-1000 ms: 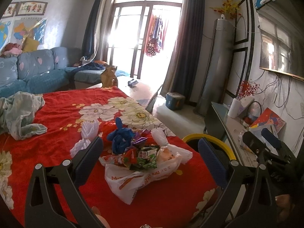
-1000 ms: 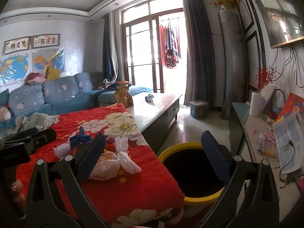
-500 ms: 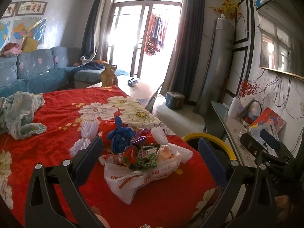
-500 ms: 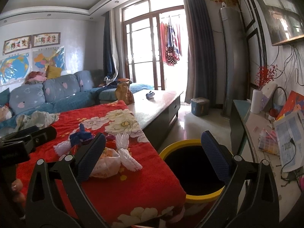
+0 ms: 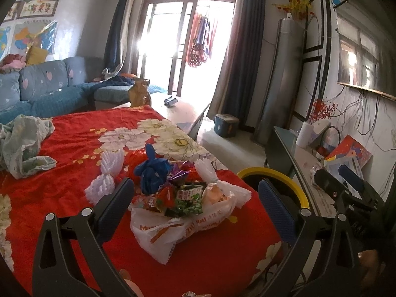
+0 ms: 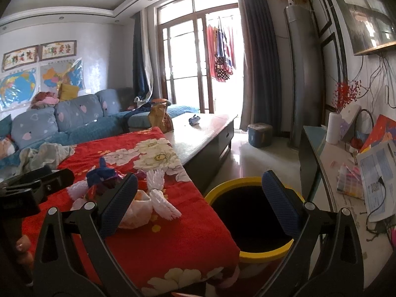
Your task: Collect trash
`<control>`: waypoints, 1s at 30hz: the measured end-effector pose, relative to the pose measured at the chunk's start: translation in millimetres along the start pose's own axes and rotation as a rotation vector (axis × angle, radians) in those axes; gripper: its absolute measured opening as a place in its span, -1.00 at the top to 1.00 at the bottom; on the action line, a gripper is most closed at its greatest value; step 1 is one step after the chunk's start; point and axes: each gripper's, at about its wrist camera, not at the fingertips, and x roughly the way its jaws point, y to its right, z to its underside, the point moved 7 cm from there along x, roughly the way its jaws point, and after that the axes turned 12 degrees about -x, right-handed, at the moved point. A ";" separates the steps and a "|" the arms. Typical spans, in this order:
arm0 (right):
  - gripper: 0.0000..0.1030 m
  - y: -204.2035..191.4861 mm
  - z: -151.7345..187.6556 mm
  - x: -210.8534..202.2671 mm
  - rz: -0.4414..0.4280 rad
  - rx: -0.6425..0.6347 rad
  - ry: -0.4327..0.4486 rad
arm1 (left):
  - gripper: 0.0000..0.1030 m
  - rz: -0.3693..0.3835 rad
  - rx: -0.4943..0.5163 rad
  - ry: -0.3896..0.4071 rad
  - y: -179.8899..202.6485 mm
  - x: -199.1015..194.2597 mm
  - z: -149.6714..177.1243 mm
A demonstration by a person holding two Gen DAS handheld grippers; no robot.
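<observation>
A white plastic bag (image 5: 183, 225) full of snack wrappers lies on the red flowered cloth (image 5: 74, 143), with a crumpled blue wrapper (image 5: 152, 170) and white foam nets (image 5: 106, 175) beside it. My left gripper (image 5: 195, 208) is open, its jaws wide on either side of the bag and just short of it. My right gripper (image 6: 198, 203) is open and empty, over the table's corner beside the yellow-rimmed bin (image 6: 252, 220). The bag also shows in the right wrist view (image 6: 138, 210), with a foam net (image 6: 160, 198) next to it.
The bin (image 5: 272, 180) stands on the floor at the table's right edge. A crumpled grey cloth (image 5: 22, 143) lies at the table's left. A side table (image 6: 346, 185) with papers is on the right. A sofa (image 6: 61, 121) is behind.
Both grippers have hardly moved. The right view has shifted slightly, with the bin a little lower and nearer. Both stay open.
</observation>
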 end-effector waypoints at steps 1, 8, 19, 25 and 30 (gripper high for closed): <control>-0.79 0.7 1.3 1.0 -0.002 0.003 -0.003 | -0.88 -0.001 0.000 -0.003 -0.1 2.2 0.3; -0.79 4.7 4.9 11.8 -0.029 0.012 -0.034 | -0.88 0.003 -0.018 -0.017 -0.8 16.4 -3.6; -0.79 -20.6 0.4 50.1 -0.178 -0.028 -0.105 | -0.88 -0.025 -0.088 -0.026 -28.3 38.0 -24.7; -0.79 -41.1 1.9 67.3 -0.259 -0.051 -0.148 | -0.88 -0.074 -0.134 -0.020 -57.0 42.9 -35.4; -0.79 -51.2 1.7 80.1 -0.294 -0.069 -0.175 | -0.88 -0.097 -0.169 -0.027 -79.6 47.3 -41.2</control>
